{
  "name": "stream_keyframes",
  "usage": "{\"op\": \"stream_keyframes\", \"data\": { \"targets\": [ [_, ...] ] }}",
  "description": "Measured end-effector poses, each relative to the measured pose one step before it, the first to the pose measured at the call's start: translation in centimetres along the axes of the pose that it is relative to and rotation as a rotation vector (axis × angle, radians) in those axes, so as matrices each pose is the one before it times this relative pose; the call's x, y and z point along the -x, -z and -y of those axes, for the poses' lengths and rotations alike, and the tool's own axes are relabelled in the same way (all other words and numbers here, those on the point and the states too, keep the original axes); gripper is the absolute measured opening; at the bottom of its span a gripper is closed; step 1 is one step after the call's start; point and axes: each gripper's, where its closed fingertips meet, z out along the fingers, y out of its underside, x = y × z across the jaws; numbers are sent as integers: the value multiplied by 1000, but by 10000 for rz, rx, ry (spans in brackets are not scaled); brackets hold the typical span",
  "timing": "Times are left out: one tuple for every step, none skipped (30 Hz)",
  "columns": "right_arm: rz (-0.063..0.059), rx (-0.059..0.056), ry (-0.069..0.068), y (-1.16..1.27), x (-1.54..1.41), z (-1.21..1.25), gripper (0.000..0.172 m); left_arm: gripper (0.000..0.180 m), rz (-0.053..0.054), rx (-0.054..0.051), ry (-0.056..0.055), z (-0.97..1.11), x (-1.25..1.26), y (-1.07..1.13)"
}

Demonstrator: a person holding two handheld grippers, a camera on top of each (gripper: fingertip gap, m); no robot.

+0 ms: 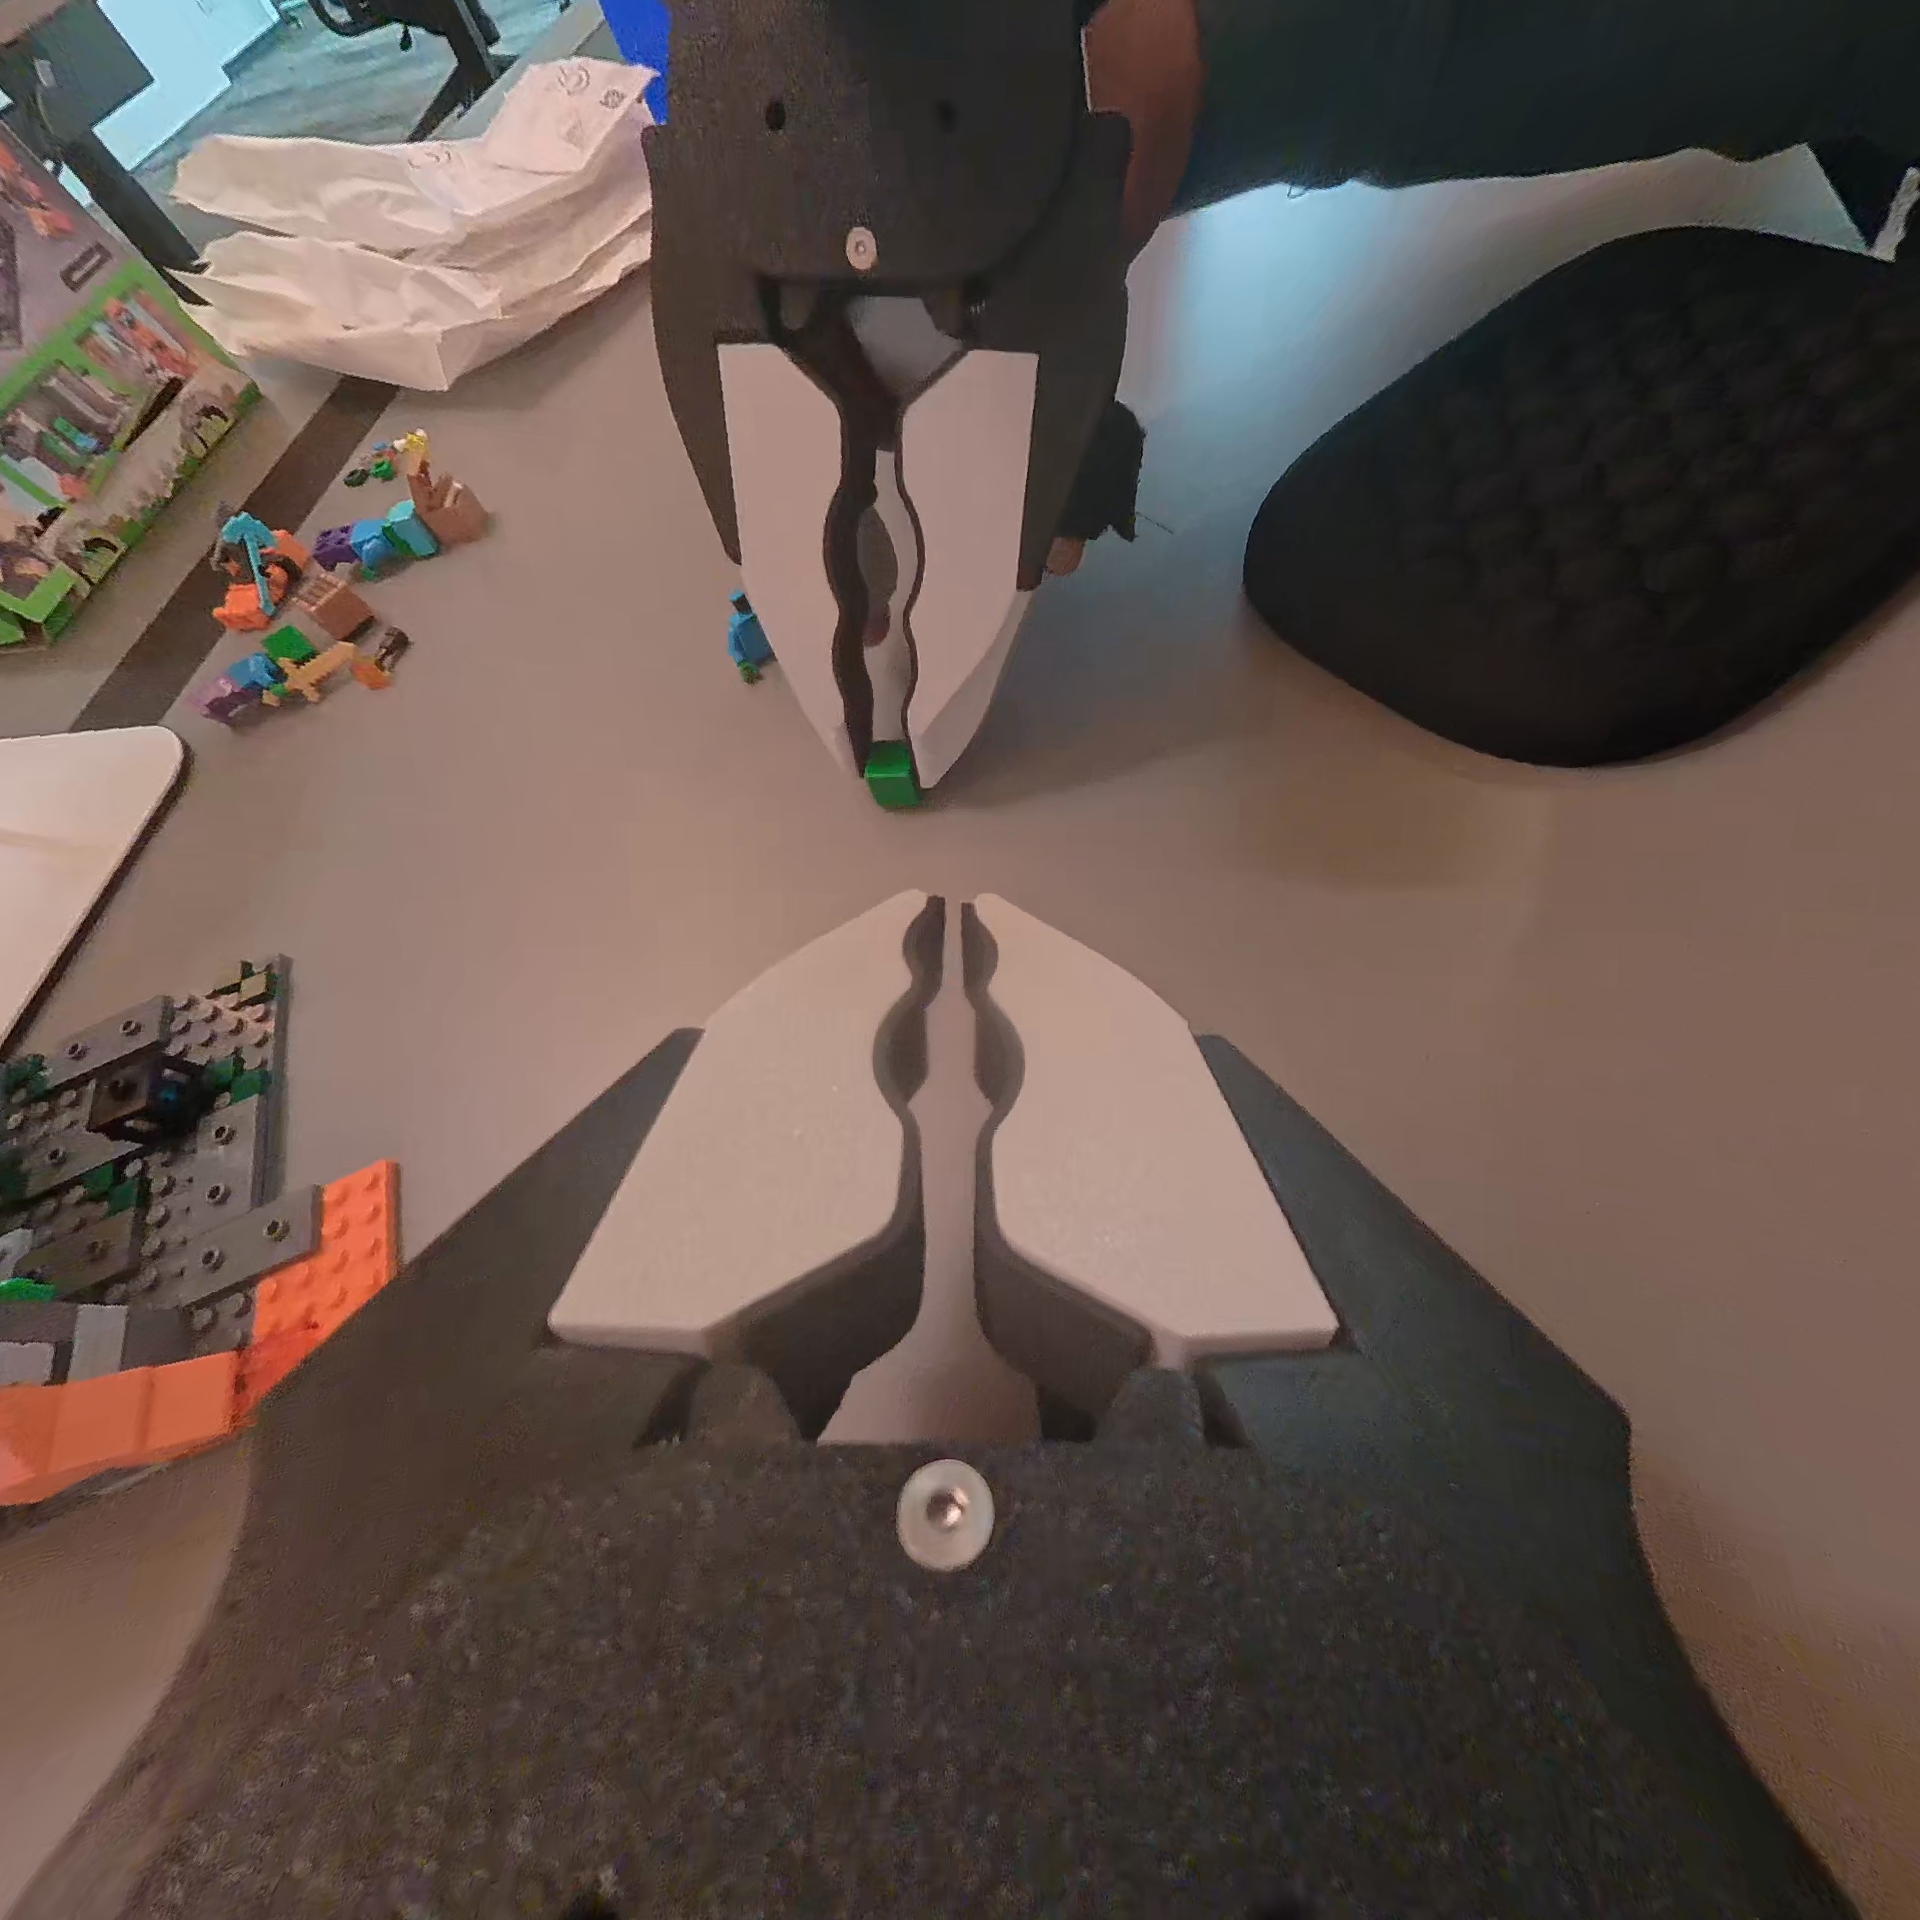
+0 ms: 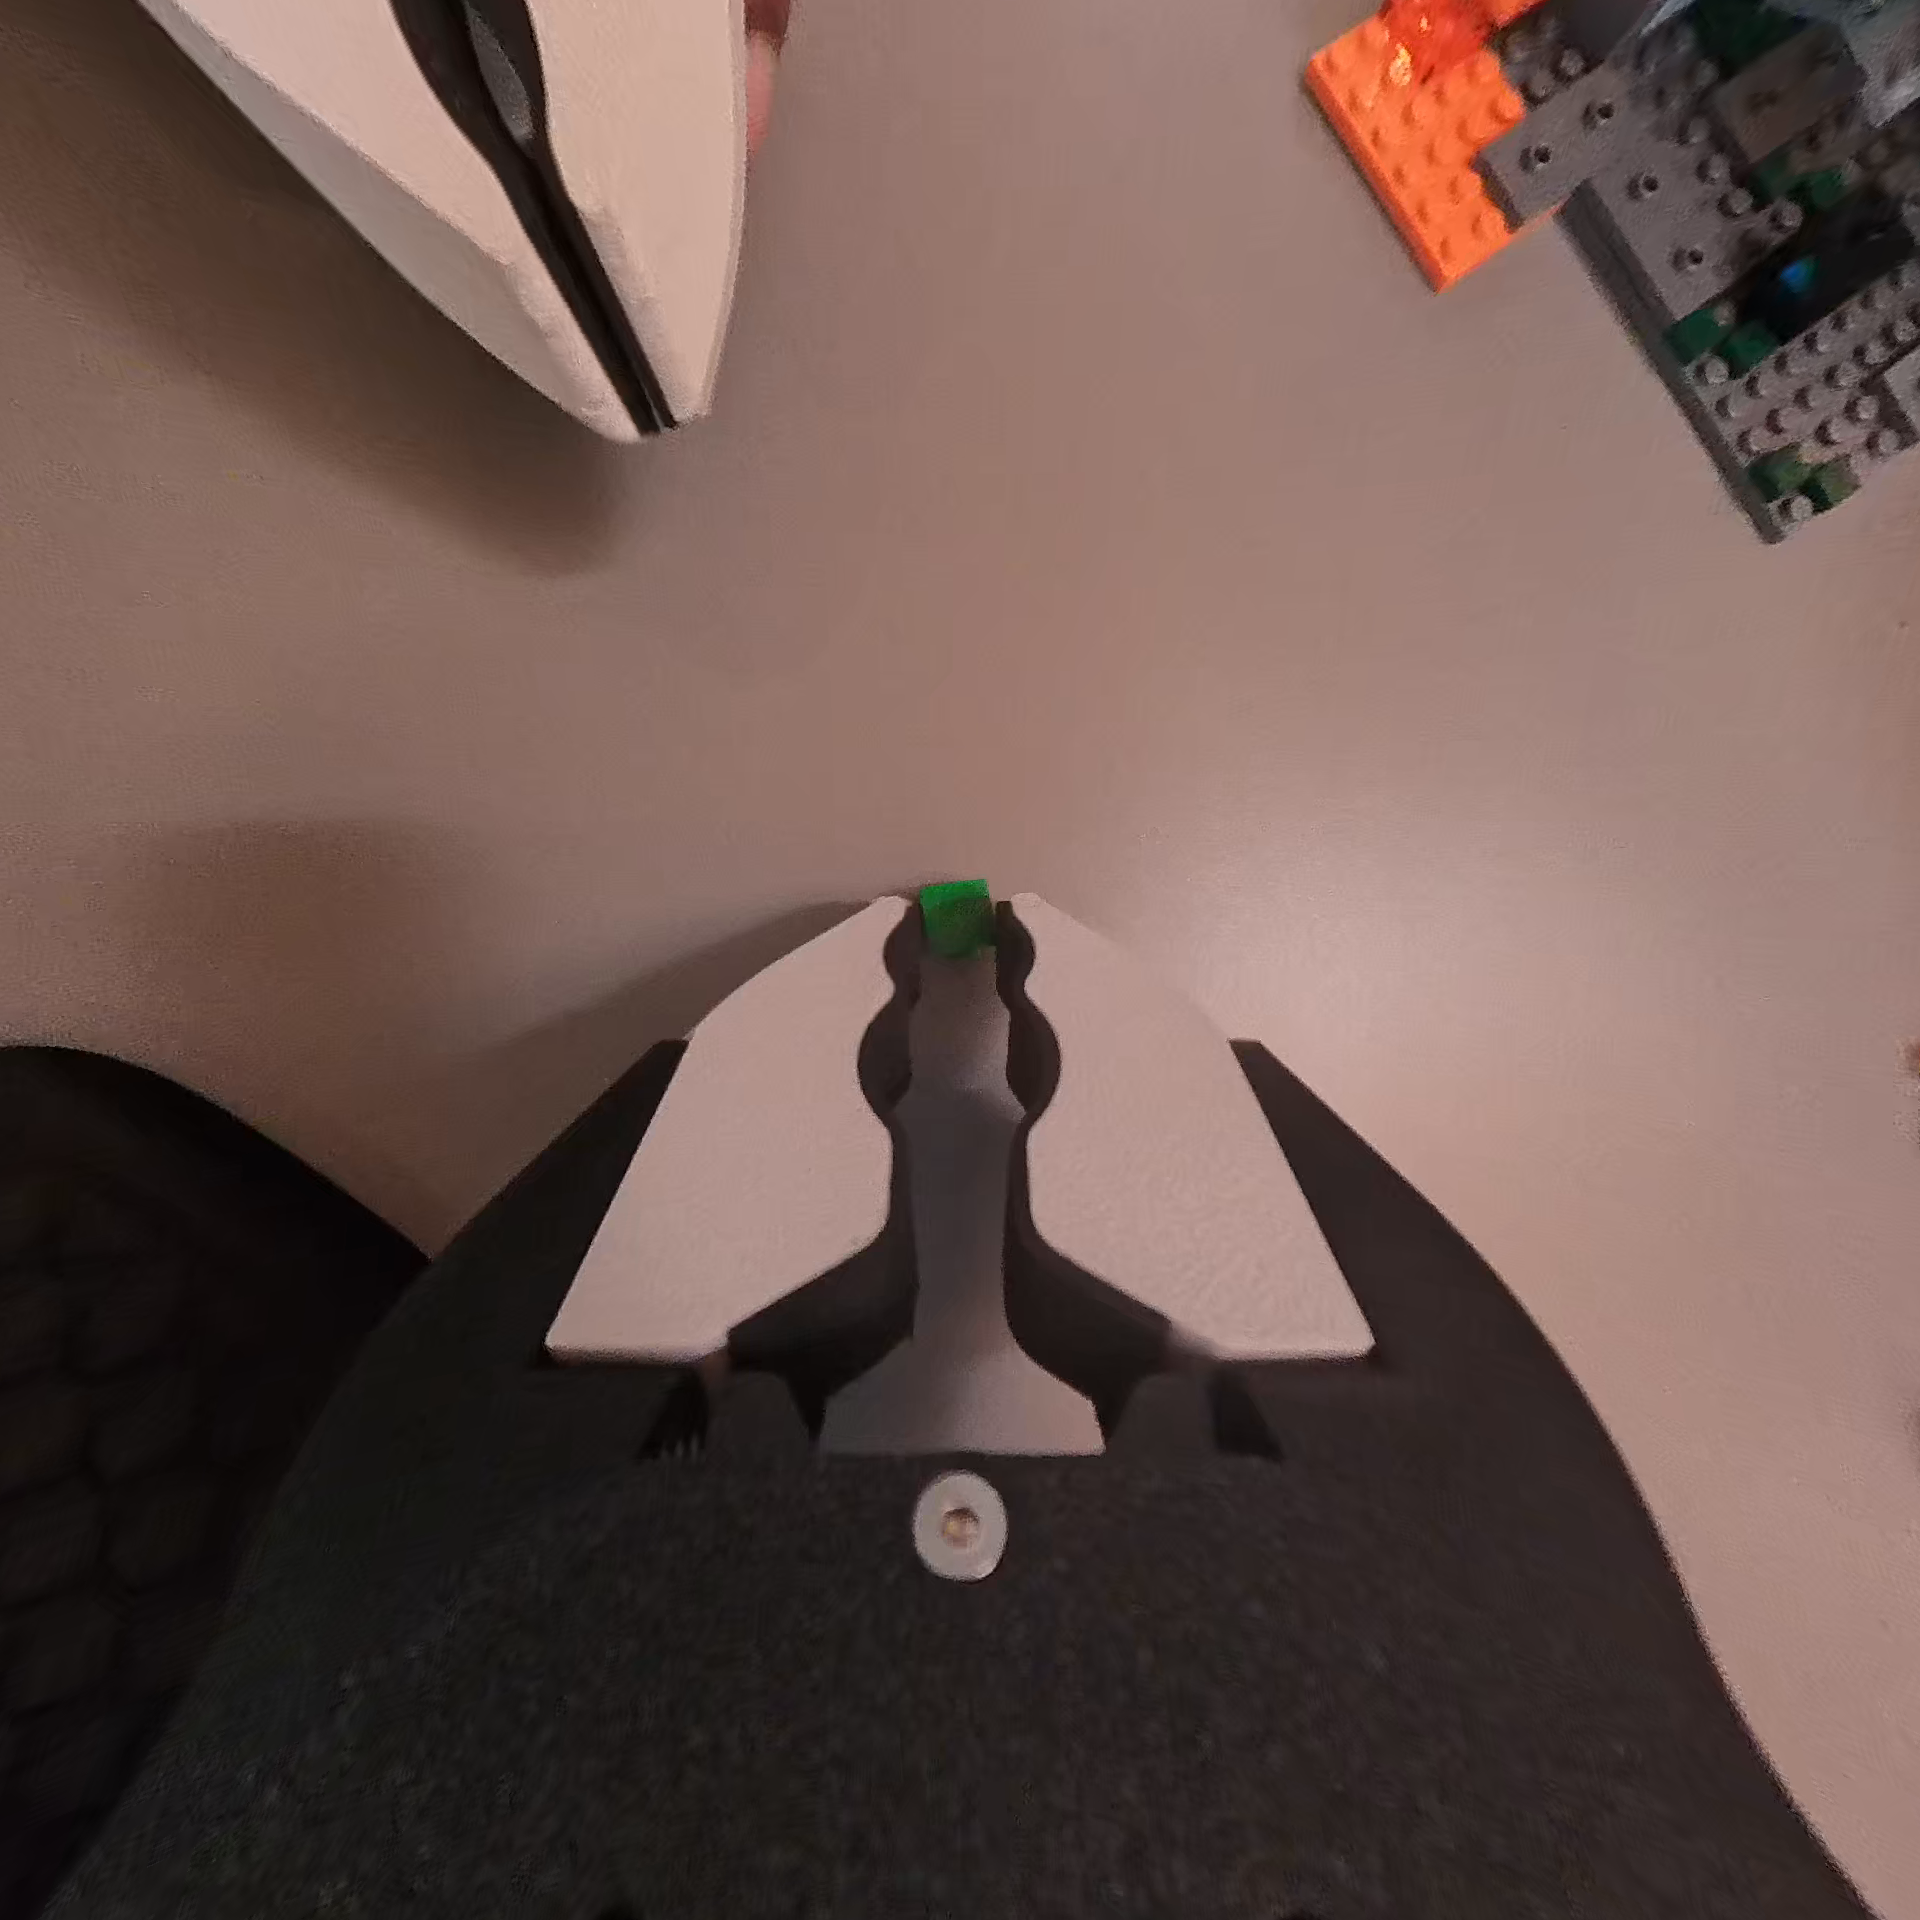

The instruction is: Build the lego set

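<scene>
While your right claw [image 2: 958,914] pointed down at the desk [image 1: 1351,935], its two white fingers [image 2: 1132,1143] were closed on a small green brick [image 2: 957,918], which sat between the fingertips just at the desk surface. Your left claw [image 1: 953,902] faced it from the opposite side, near but apart, with its fingertips drawn almost together on nothing. Seen from the left wrist, the green brick [image 1: 891,774] lay at the tip of the right claw [image 1: 896,764], and a small blue figure [image 1: 750,644] stood just beside that claw. To the left claw's left lay a grey and orange brick build [image 1: 187,1164]. Farther off were loose coloured bricks [image 1: 312,592], a printed box [image 1: 94,436] and white paper bags [image 1: 436,229]. A black cushion [image 1: 1600,499] lay on the other side, behind the right claw.
</scene>
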Motion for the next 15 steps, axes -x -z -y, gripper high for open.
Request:
{"op": "stream_keyframes", "data": {
  "targets": [
    [218,-318,-168,205,249,410,13,5,-5,-86,-32,169,-23,62],
    [384,-539,-326,374,431,663,13,8,3,-147,-88,266,-27,96],
    [596,-764,-469,521,682,956,13,13,-25,-244,-165,448,-105,128],
    [691,-885,-528,606,829,1155,13,16,-10,-302,-215,567,-153,163],
    [759,-949,-459,598,998,1260,13,17,4,-346,-213,677,-165,194],
    [790,-921,-373,497,1140,1229,12,19,-66,-407,-206,830,-296,208],
    [855,-877,-328,330,1305,1151,12,20,-9,-487,-232,1003,-279,241],
    [904,-808,-346,116,1374,1016,12,20,107,-551,-275,1141,-168,257],
    [833,-706,-363,-71,1229,808,12,20,140,-516,-269,1148,-105,273],
    [694,-633,-353,-203,961,644,12,21,209,-482,-283,1144,-20,261],
    [596,-598,-360,-252,737,547,12,21,265,-465,-322,1152,60,261],
    [519,-645,-372,-246,580,585,12,22,303,-377,-332,1025,143,219],
    [448,-682,-364,-223,474,675,13,22,411,-213,-334,752,322,174],
    [432,-680,-332,-218,471,691,13,22,463,-86,-390,505,426,136],
    [391,-601,-293,-249,465,612,13,22,318,-84,-350,407,239,99]
  ]
}}
